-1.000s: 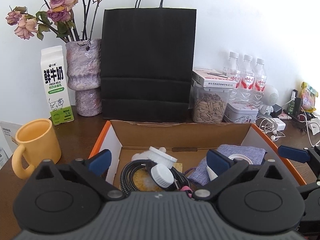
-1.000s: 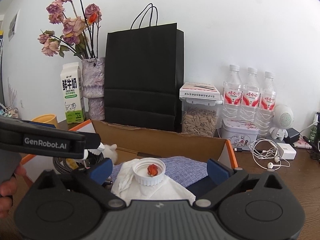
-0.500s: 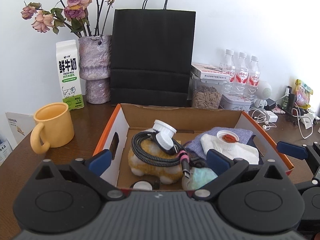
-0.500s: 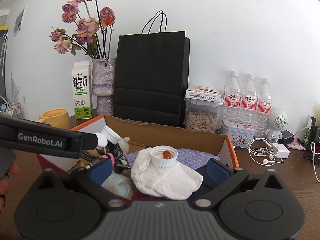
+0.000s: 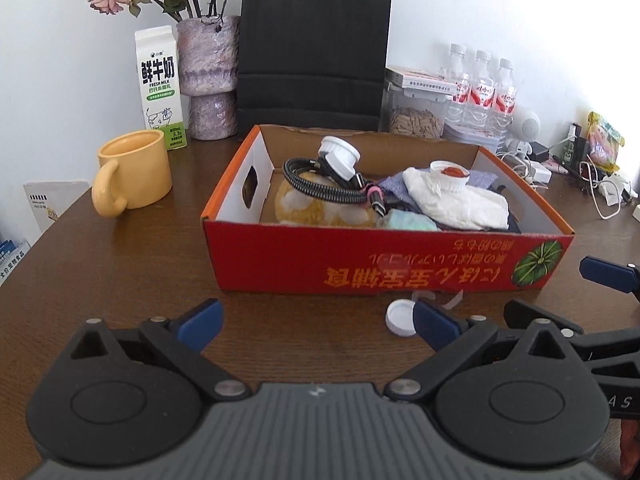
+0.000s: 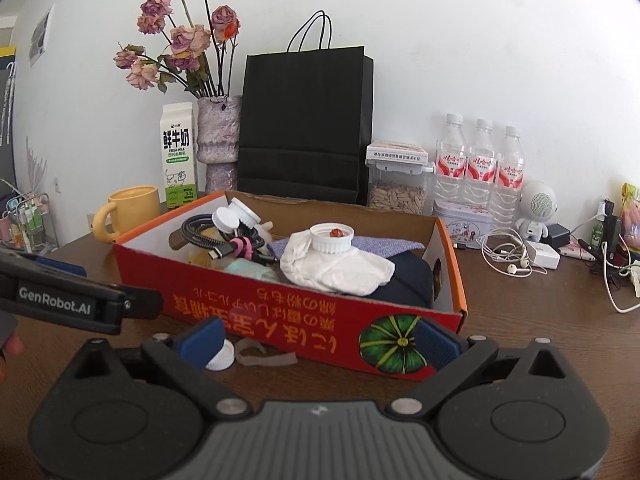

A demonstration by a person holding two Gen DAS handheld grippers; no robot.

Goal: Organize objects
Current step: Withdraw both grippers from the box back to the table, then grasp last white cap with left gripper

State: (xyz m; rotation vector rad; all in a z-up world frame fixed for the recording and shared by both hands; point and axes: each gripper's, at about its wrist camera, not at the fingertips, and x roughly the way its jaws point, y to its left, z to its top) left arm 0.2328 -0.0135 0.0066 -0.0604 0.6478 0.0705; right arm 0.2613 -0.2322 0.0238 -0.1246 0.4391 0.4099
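A red cardboard box (image 5: 384, 264) (image 6: 280, 312) stands on the brown table, filled with a coiled black cable (image 5: 320, 188) (image 6: 208, 236), white caps, a yellow plush toy (image 5: 316, 208), a white cloth (image 5: 460, 204) (image 6: 336, 268) topped by a white lid holding something red (image 5: 450, 172) (image 6: 332, 236), and blue fabric. A loose white cap (image 5: 400, 317) (image 6: 222, 356) lies on the table in front of the box, beside a strip of clear tape (image 6: 264, 356). My left gripper (image 5: 318, 322) is open and empty, short of the box. My right gripper (image 6: 318, 338) is open and empty too.
A yellow mug (image 5: 132, 170), milk carton (image 5: 160, 88), vase of dried roses (image 5: 208, 80) and black paper bag (image 5: 316, 48) stand behind the box. Water bottles (image 6: 480, 168), a seed jar (image 6: 396, 188), a tin, earphones (image 6: 504, 248) and chargers crowd the right.
Both grippers have pulled back and up from over the box interior to the table in front of it. The box front and the loose cap have come into view.
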